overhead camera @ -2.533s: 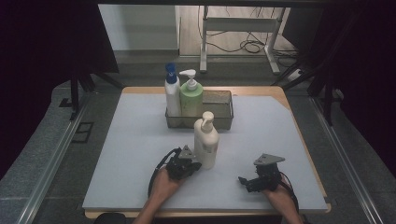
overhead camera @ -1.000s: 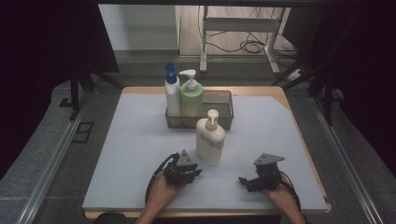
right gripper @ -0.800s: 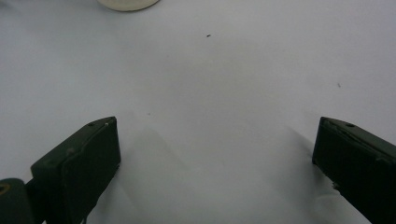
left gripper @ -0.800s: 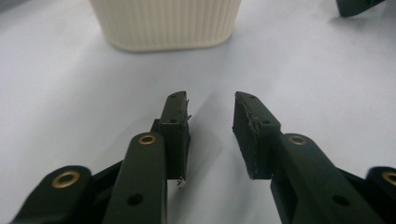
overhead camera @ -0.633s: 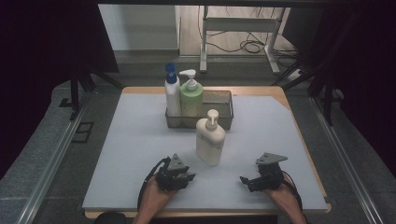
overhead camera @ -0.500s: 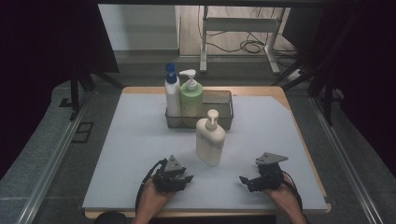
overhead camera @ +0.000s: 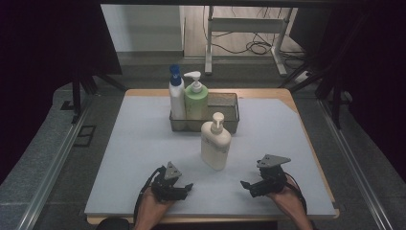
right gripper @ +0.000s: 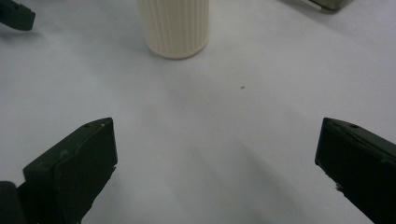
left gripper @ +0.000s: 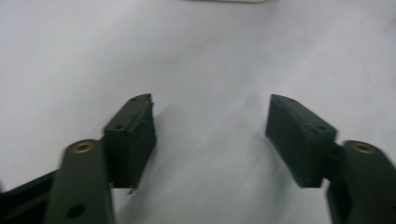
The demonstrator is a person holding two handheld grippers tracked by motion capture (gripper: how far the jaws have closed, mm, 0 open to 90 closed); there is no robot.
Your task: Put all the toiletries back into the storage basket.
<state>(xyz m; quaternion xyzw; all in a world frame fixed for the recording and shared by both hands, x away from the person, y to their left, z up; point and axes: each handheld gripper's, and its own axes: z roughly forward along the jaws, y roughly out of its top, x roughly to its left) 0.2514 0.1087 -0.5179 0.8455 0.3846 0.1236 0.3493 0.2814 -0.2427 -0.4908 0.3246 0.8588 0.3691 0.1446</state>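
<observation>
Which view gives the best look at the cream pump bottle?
The high view: the cream pump bottle stands whole and upright before the basket. The right gripper view catches its ribbed base, the left gripper view a sliver at its top edge.

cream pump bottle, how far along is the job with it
Done: the cream pump bottle stands upright on the mat, in front of the wire basket and outside it. In hand: nothing; the left gripper, jaws just opening, and the right gripper are open and apart from it. Left: possibly nothing, or setting it beside the green bottle.
</observation>
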